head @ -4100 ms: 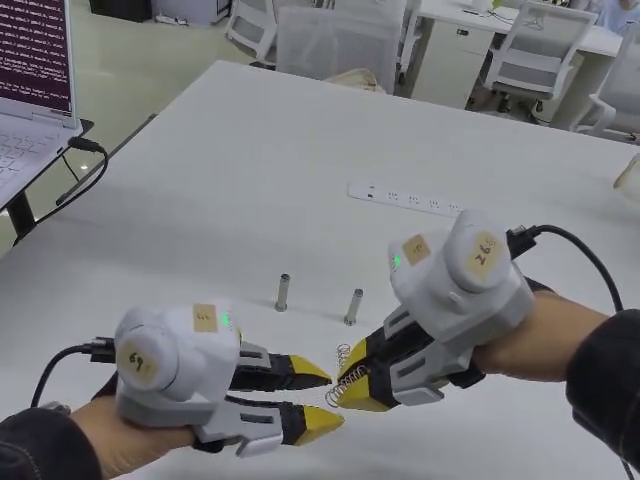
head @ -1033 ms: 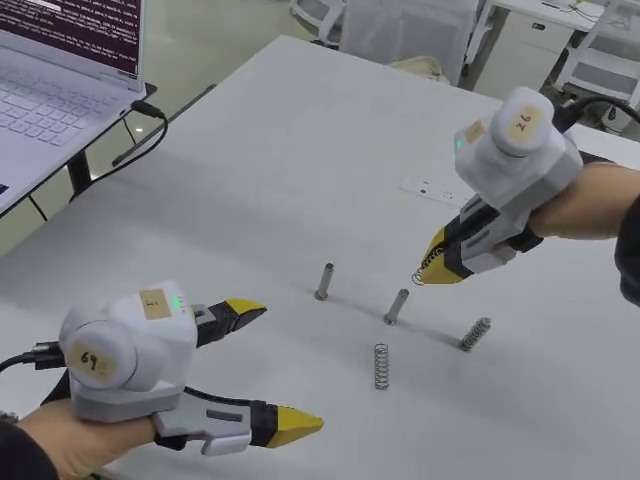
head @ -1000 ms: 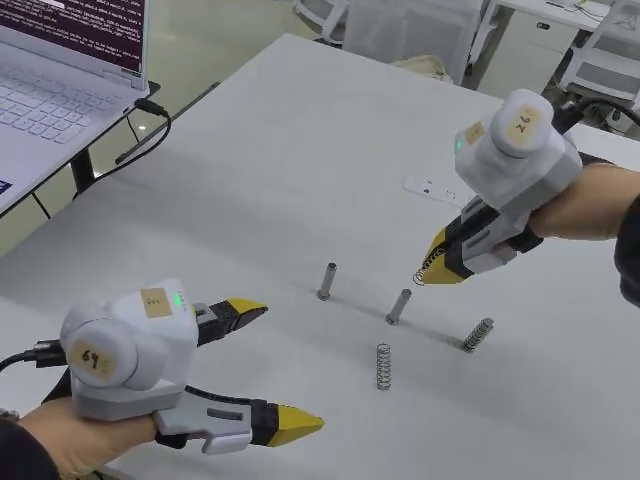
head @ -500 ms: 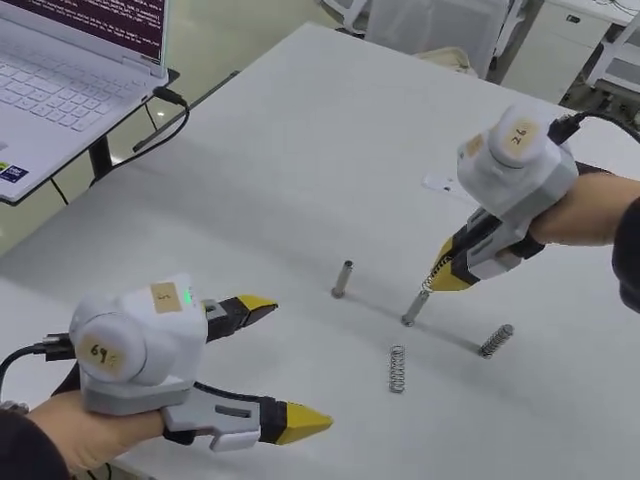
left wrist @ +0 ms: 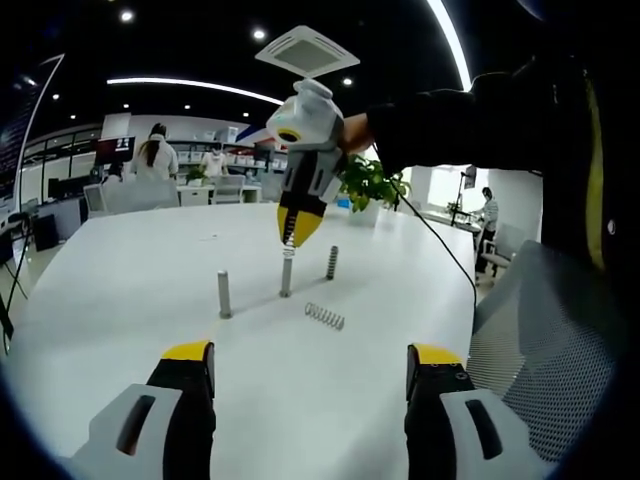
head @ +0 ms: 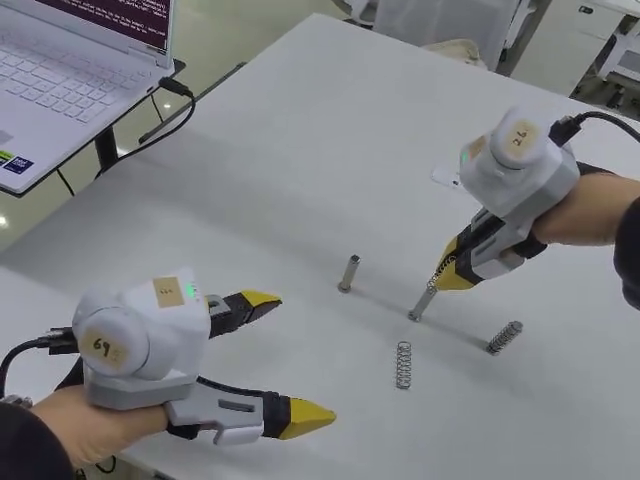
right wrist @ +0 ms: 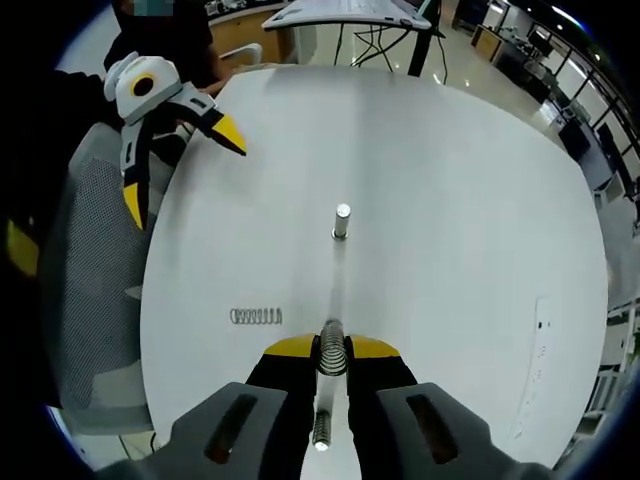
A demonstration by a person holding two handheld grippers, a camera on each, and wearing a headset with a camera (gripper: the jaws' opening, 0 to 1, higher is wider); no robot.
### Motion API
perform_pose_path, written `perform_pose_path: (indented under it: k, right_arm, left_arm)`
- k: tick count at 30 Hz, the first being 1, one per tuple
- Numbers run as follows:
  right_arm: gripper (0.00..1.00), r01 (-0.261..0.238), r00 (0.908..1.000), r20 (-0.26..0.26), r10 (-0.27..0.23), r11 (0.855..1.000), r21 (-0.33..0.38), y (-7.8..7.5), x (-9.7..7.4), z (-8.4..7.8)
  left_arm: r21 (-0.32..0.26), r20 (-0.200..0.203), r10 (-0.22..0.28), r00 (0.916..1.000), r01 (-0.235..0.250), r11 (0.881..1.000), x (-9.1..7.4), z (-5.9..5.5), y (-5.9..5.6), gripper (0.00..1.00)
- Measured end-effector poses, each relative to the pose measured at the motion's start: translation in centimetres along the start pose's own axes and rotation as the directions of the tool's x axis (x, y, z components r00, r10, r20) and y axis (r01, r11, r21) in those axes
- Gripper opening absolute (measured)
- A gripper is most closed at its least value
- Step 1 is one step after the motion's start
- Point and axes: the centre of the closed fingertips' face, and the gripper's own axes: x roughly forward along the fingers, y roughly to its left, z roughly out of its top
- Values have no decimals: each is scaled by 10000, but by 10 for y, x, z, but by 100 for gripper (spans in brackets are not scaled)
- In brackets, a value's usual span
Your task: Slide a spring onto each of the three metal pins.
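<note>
Right hand-held gripper (head: 449, 277) over the middle of the tabletop (head: 300, 150), yellow-tipped jaws pinched shut on a small coil spring (head: 433, 285), tips angled down and to the left. Held spring roughly upright, its lower end right at the top of the right-hand metal pin (head: 421, 304); cannot tell whether the coil is already over the pin's tip or only touching it. Same grip in the right gripper view: spring squeezed between the two yellow tips, jaws closed nearly all the way around it.

Right-hand metal pin upright on the tabletop. Second metal pin (head: 349, 273) upright to the left and a little farther back, bare, apart from the first.

One loose spring (head: 403, 364) flat on the tabletop on the near side of the right-hand metal pin, lengthwise near to far. Another loose spring (head: 505, 337) to the right of that pin, lying at a slant. Both apart from the pins.

Left hand-held gripper (head: 288, 358) at the near left, well apart from pins and springs, jaws spread wide with nothing between them, tips pointed right toward the work.

White power strip (head: 445, 178) farther back on the tabletop, partly hidden behind the right hand-held gripper. Open laptop (head: 70, 50) at the far left, off the tabletop's left side, lines of text on its screen. Black cable (head: 175, 100) from the laptop's side, down along the tabletop's left edge.
</note>
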Motion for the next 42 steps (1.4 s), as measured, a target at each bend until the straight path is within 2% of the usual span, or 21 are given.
perform_pose_path:
  k: [42]
  right_arm:
    - [8,-90,10000,10,90,9998,191,0,5,-4]
  left_arm:
    - [-111,5,-115,9999,115,9999,0,-3,-2,71]
